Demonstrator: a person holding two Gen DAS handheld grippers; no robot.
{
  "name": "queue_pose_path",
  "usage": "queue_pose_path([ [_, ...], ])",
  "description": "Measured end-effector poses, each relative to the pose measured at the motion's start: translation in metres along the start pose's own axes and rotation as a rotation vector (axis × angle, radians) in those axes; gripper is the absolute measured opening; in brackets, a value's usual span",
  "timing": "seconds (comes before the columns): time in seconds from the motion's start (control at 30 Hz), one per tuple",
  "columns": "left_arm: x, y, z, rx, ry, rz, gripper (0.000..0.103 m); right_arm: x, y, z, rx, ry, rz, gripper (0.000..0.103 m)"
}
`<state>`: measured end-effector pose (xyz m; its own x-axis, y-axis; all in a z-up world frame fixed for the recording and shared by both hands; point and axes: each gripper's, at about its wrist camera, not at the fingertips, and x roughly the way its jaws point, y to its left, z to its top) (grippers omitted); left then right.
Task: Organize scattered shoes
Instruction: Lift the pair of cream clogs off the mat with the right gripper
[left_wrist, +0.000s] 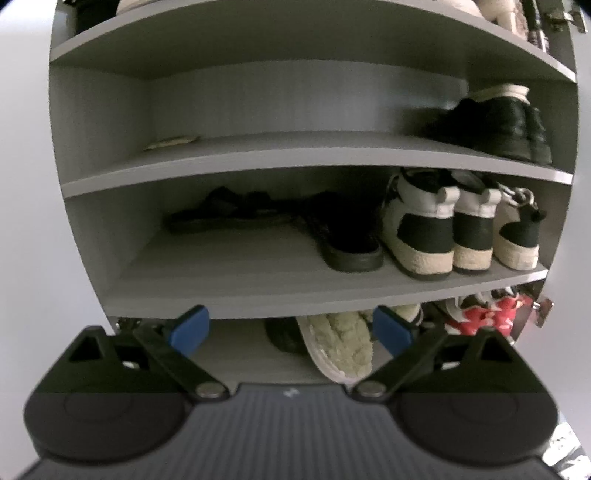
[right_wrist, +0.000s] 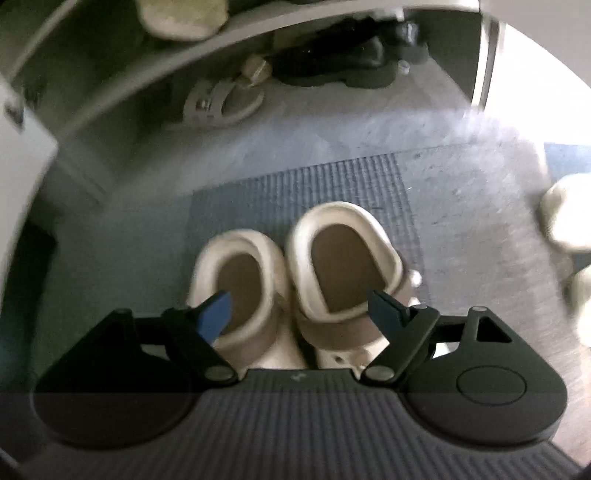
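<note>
A pair of cream clogs with brown insoles stands side by side on a ribbed grey mat (right_wrist: 295, 184): the left clog (right_wrist: 240, 280) and the right clog (right_wrist: 343, 258). My right gripper (right_wrist: 300, 310) hangs open just above them, one blue pad over each clog's opening, and neither pad presses on anything. In the left wrist view my left gripper (left_wrist: 290, 328) is open and holds nothing. It faces a grey shoe rack (left_wrist: 295, 162), level with the bottom shelf, where a fluffy cream slipper (left_wrist: 340, 343) lies.
The middle shelf holds black sandals (left_wrist: 236, 214), a black slide (left_wrist: 347, 243) and white-and-black high-top sneakers (left_wrist: 421, 229). Black shoes (left_wrist: 498, 129) sit on the shelf above, red-and-white sneakers (left_wrist: 480, 314) at bottom right. On the floor lie a grey sandal (right_wrist: 221, 99), a black shoe (right_wrist: 332, 62) and cream shoes (right_wrist: 569, 210).
</note>
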<state>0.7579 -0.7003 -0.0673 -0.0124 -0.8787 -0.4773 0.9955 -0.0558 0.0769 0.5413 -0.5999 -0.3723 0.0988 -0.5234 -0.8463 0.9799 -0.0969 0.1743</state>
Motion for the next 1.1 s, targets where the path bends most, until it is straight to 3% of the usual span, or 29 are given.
queue_pose_path([
  [0.13,0.004,-0.009,-0.004,0.035,0.022,-0.012,0.097,-0.003,-0.007,-0.017,0.065,-0.03,-0.077,0.083],
  [0.2,0.003,-0.011,-0.006,0.034,0.029,-0.033,0.097,-0.002,-0.006,-0.022,0.014,-0.059,-0.118,0.083],
  [0.37,0.001,-0.015,-0.008,0.047,0.032,-0.049,0.097,0.018,-0.018,-0.037,-0.136,-0.027,-0.037,0.085],
  [0.43,0.003,-0.015,-0.008,0.04,0.042,-0.055,0.097,0.024,-0.022,-0.039,-0.181,-0.023,-0.048,0.083],
  [0.63,0.005,-0.02,-0.009,0.025,0.062,-0.075,0.097,0.039,-0.032,-0.036,-0.241,-0.005,-0.021,0.086],
  [0.83,0.002,-0.023,-0.009,0.021,0.072,-0.08,0.097,0.065,-0.032,-0.034,-0.293,0.004,-0.03,0.097],
  [0.97,-0.01,-0.024,-0.011,0.071,0.045,-0.094,0.097,0.076,-0.03,-0.03,-0.318,0.003,-0.021,0.097],
  [1.1,-0.014,-0.016,-0.015,0.067,0.085,-0.144,0.099,0.08,-0.028,-0.018,-0.32,0.08,-0.02,0.096],
])
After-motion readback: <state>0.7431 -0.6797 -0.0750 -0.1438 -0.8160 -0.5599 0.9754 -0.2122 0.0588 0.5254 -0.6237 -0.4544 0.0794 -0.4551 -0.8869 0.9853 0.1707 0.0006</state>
